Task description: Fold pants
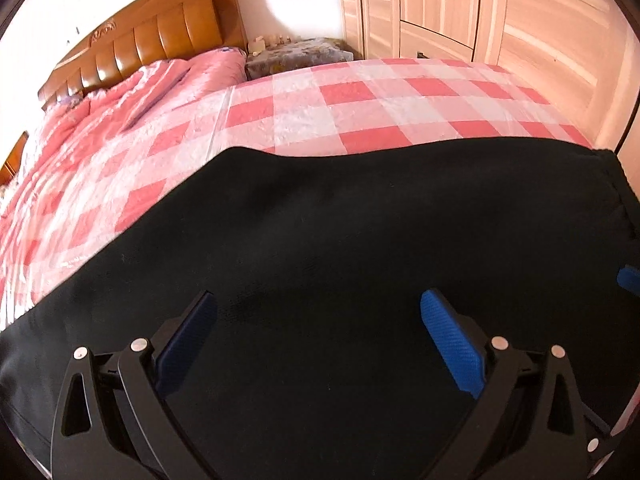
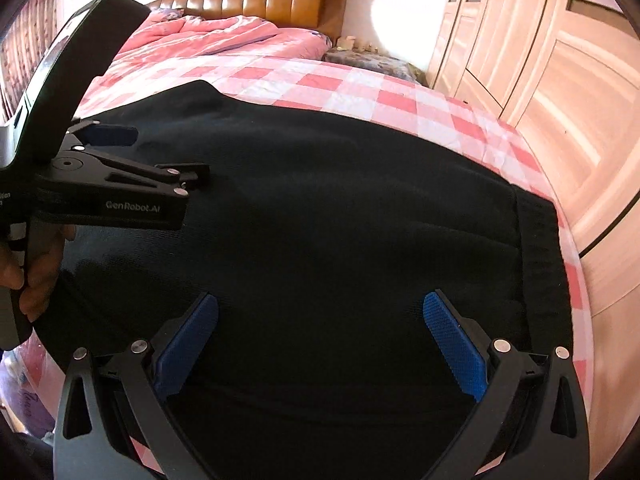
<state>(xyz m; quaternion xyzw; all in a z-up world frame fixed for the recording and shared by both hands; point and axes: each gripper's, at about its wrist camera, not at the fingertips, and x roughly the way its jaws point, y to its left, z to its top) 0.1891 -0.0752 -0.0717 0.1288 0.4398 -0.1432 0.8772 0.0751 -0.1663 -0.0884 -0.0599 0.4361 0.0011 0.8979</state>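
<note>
Below both wide-open, empty grippers, left (image 1: 318, 334) and right (image 2: 320, 334), black pants (image 2: 320, 200) lay flat, waistband (image 2: 540, 248) rightward.

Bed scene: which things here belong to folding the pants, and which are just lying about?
Job:
black pants
left tool, open
right tool, open
checked bedsheet, work surface

Lying about:
pink quilt
headboard
nightstand
wardrobe

"GenRobot.AI" on left claw (image 2: 168, 152) body; other lettering unreadable.
</note>
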